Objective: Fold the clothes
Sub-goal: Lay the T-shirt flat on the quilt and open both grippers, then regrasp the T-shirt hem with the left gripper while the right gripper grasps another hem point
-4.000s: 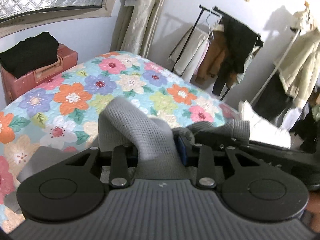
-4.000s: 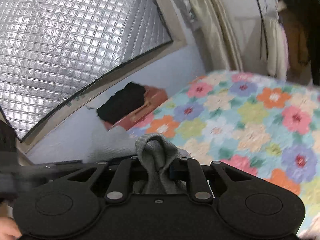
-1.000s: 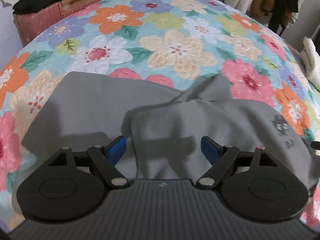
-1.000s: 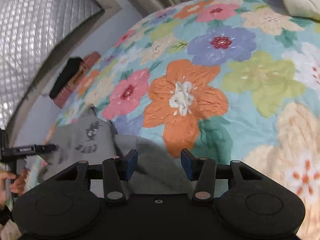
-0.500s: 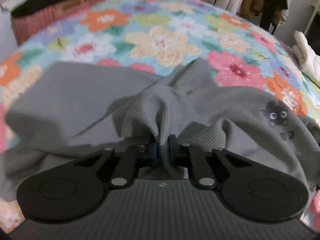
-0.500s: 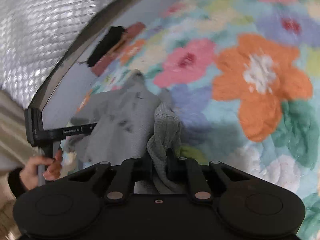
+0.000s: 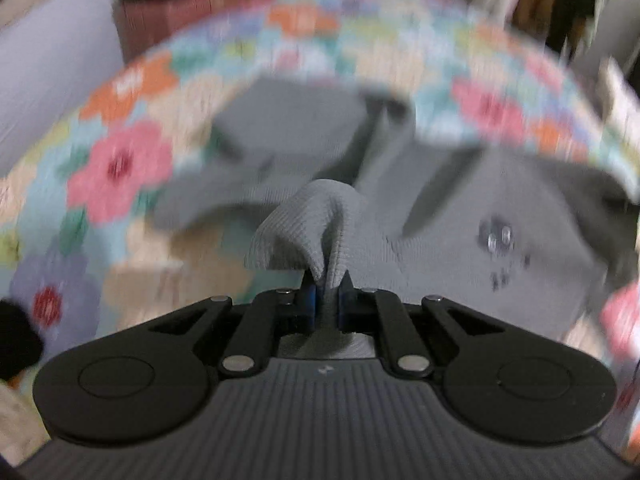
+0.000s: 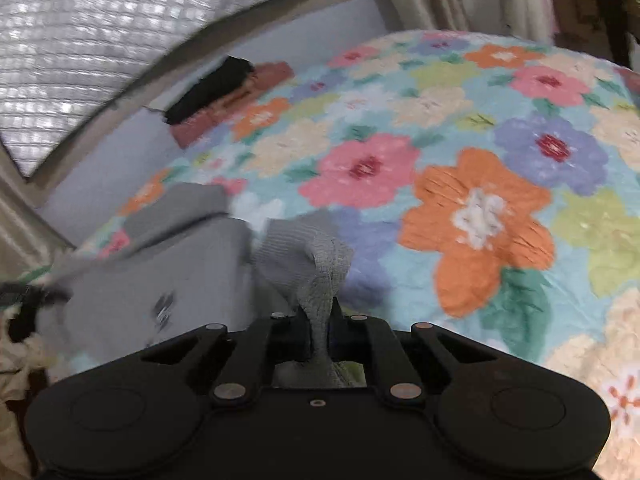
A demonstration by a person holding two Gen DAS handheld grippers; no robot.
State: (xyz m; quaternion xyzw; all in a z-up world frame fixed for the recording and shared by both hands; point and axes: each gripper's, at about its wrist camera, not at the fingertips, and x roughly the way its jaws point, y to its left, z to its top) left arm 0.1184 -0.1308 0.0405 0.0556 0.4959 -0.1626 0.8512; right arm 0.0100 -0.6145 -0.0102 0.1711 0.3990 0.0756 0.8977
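A grey waffle-knit garment [image 7: 460, 208] with a small dark print lies partly spread on the floral bedspread [image 7: 120, 168]. My left gripper [image 7: 326, 300] is shut on a bunched edge of it, lifted off the bed. The view is blurred by motion. In the right wrist view the same grey garment [image 8: 168, 280] hangs to the left, and my right gripper [image 8: 322, 328] is shut on another pinched fold of it above the bedspread [image 8: 480, 216].
A reddish suitcase [image 8: 240, 92] with black clothing on top stands by the wall beyond the bed. A quilted silver window cover [image 8: 120, 32] is above it. Hanging clothes [image 7: 560, 0] are at the far right. The other gripper [image 8: 28, 300] shows at the left edge.
Both grippers went from open over the garment to shut on folds of it. Both have since lifted the fabric and swung, so the garment now hangs raised between them.
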